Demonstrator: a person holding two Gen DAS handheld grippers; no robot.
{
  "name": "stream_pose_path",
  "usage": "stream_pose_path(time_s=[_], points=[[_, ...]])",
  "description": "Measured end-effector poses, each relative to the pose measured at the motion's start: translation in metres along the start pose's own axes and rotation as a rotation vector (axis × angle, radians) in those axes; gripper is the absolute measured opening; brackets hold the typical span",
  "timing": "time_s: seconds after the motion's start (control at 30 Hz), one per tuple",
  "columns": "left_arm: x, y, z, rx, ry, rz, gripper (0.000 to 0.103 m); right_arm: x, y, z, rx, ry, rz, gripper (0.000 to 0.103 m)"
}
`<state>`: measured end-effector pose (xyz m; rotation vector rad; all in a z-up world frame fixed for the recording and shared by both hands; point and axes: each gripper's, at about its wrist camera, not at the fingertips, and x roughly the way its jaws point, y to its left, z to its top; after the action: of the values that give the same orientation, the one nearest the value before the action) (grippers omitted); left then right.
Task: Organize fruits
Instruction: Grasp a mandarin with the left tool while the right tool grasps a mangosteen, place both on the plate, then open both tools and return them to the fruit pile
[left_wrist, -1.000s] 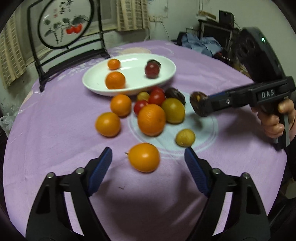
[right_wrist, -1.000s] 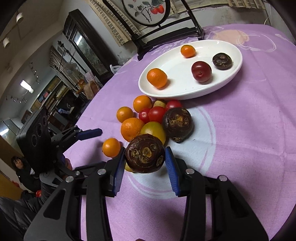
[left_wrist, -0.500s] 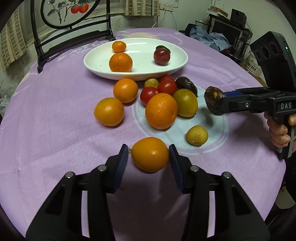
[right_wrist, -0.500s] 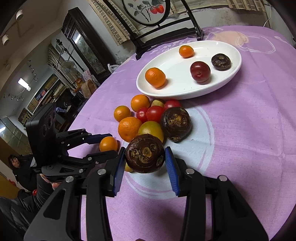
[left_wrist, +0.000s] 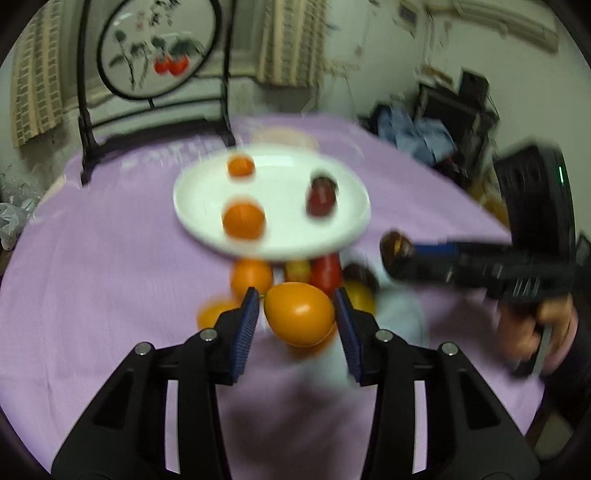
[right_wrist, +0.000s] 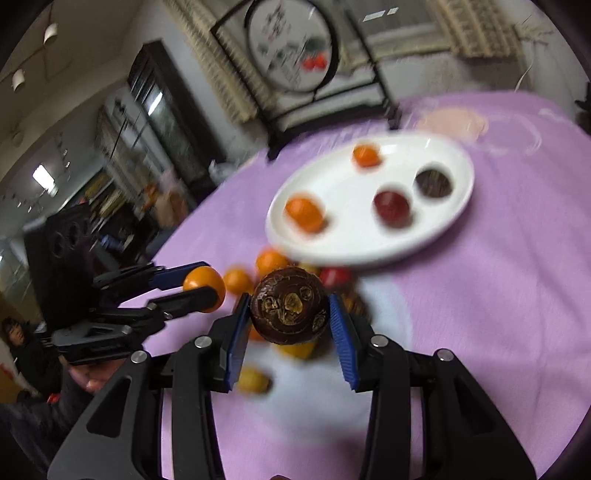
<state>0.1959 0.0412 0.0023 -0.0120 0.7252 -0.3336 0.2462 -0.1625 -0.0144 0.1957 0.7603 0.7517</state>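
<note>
My left gripper (left_wrist: 297, 314) is shut on an orange fruit (left_wrist: 299, 314) and holds it above the table, short of the white plate (left_wrist: 192, 206). It also shows in the right wrist view (right_wrist: 201, 288). My right gripper (right_wrist: 288, 314) is shut on a dark brown wrinkled fruit (right_wrist: 290, 306), lifted over the loose pile; it shows at the right of the left wrist view (left_wrist: 397, 251). The plate (right_wrist: 436, 236) holds two oranges, a dark red plum (right_wrist: 391, 206) and a dark brown fruit (right_wrist: 434, 182). Both views are blurred.
Loose oranges (left_wrist: 251, 277), red tomatoes (left_wrist: 327, 275) and yellow fruits (right_wrist: 253, 380) lie on the purple tablecloth (left_wrist: 92, 277) in front of the plate. A black chair with a round painted panel (left_wrist: 155, 55) stands behind the table. Clutter sits at the back right.
My left gripper has shut on the orange fruit and lifted it off the cloth toward the plate. My right gripper has risen with the brown fruit.
</note>
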Motion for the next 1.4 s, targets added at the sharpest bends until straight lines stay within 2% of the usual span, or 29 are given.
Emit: stream_pose_path(time_s=[0.07,0.2,0.27,0.3,0.33,0.53,0.57,0.63,0.67,0.7,0.73,0.87,0.97,1.17,1.4], points=[[0.009,0.005,0.025,-0.029,-0.024,0.025,0.042,0.009,-0.002,0.015,-0.027,-0.039,-0.069,0.043],[0.044,0.028,0.074,-0.088,-0.039,0.121,0.041,0.036,-0.002,0.031,-0.093,-0.033,-0.135,0.043],[0.06,0.041,0.084,-0.128,-0.028,0.148,0.04,0.053,-0.002,0.035,-0.119,-0.008,-0.149,0.043],[0.071,0.048,0.089,-0.15,-0.014,0.154,0.032,0.06,-0.004,0.037,-0.123,0.004,-0.153,0.043],[0.079,0.054,0.092,-0.164,0.004,0.154,0.03,0.065,-0.004,0.038,-0.124,0.014,-0.162,0.043],[0.105,0.066,0.093,-0.182,0.068,0.162,0.03,0.081,-0.01,0.042,-0.114,0.044,-0.159,0.043],[0.105,0.067,0.092,-0.182,0.073,0.161,0.03,0.079,-0.01,0.041,-0.107,0.045,-0.149,0.046],[0.099,0.069,0.089,-0.192,0.068,0.165,0.043,0.071,-0.009,0.043,-0.099,0.034,-0.15,0.05],[0.093,0.07,0.089,-0.198,0.053,0.174,0.06,0.064,-0.008,0.043,-0.098,0.025,-0.141,0.05],[0.086,0.072,0.088,-0.206,0.028,0.194,0.073,0.059,-0.007,0.044,-0.099,0.016,-0.138,0.05],[0.08,0.072,0.087,-0.21,0.012,0.205,0.076,0.052,-0.006,0.043,-0.1,0.005,-0.137,0.05],[0.058,0.073,0.077,-0.216,-0.017,0.206,0.085,0.033,-0.008,0.036,-0.083,0.003,-0.111,0.05],[0.04,0.077,0.06,-0.215,-0.04,0.234,0.09,0.023,-0.01,0.025,-0.065,0.023,-0.081,0.05],[0.023,0.087,0.026,-0.256,-0.028,0.28,0.093,0.023,-0.015,0.0,-0.003,0.123,-0.036,0.05],[0.01,0.096,0.009,-0.307,-0.01,0.254,0.093,0.032,-0.022,-0.009,0.056,0.191,-0.006,0.051]])
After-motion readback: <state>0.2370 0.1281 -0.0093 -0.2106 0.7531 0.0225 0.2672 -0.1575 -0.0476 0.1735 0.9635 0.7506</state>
